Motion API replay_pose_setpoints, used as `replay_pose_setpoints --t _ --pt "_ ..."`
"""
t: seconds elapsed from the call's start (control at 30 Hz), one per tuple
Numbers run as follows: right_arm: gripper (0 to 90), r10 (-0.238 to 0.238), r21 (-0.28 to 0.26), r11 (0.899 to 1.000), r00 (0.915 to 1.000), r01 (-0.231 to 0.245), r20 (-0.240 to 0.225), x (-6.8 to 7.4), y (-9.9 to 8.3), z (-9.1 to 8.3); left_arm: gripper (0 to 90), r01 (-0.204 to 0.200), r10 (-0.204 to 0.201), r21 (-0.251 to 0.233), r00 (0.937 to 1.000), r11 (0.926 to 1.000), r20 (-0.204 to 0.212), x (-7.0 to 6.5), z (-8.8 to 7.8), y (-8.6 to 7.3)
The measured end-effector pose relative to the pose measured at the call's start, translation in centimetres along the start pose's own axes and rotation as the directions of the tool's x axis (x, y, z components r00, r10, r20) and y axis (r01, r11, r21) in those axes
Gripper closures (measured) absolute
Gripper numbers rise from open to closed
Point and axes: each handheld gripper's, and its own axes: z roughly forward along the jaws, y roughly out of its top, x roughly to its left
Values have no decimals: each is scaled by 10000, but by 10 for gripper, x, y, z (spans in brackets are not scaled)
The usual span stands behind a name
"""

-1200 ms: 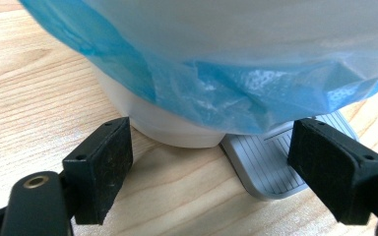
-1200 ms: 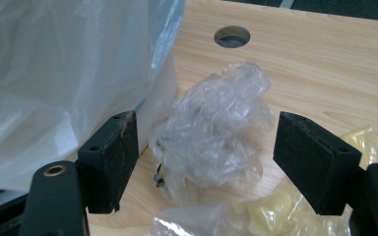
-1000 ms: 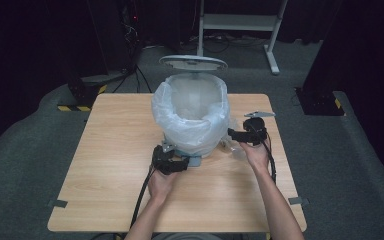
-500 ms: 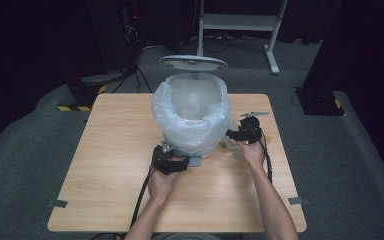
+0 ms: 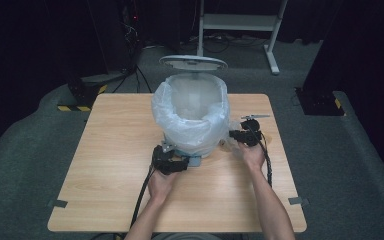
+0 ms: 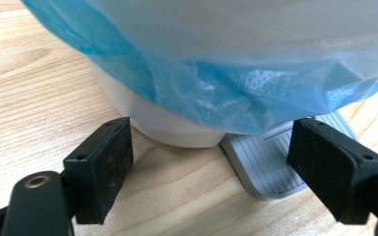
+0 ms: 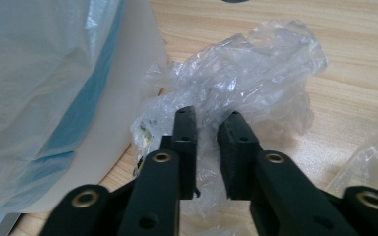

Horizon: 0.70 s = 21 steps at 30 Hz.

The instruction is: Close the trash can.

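I have the right gripper [image 7: 207, 123] just closing, clamped on the crumpled clear wrapper [image 7: 246, 78] beside the bin [image 5: 192, 117]; left gripper [image 6: 211, 162] gapes at its pedal [image 6: 270, 162]. Next: lift wrapper over the rim.

Dark room, grey carpeted floor [image 5: 25, 150], light wooden table [image 5: 110, 150], white metal stand [image 5: 240, 22] behind

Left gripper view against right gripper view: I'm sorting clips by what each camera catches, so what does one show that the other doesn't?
Left gripper view: the grey pedal at the bin's foot, between wide-open fingers.
Right gripper view: a crumpled clear wrapper on the table, with the fingers closed in on its plastic.
Both: the white bin under its blue-tinted liner, and the wooden table.
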Motion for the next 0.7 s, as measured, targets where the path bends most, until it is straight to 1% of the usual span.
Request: replay_pose_setpoints --t 0.07,0.13,0.17,0.23,0.3,0.43,0.7 --pt "830 -67 -52 10000 10000 67 -4 1 0 -1 177 21 -21 -3 10000 10000 11 0 0 0" --pt "852 -158 -262 9995 9999 158 -10 3 2 -3 177 -4 4 3 10000 10000 0 0 0 0" --pt "864 -327 -464 9984 9995 327 -3 5 3 -6 177 2 -2 0 10000 10000 3 0 0 0" --pt "868 -371 -530 9979 9993 371 11 7 3 -7 177 2 -2 4 10000 10000 5 0 0 0" --pt "877 -534 -734 9959 9986 537 61 10 5 -12 177 -5 5 4 10000 10000 0 0 0 0" --pt "880 -597 -881 9943 9982 599 47 11 7 -17 177 -6 6 5 10000 10000 1 0 0 0" --pt "885 -519 -1257 9908 9986 510 -42 9 9 -32 177 -11 11 5 10000 10000 -5 0 0 0"
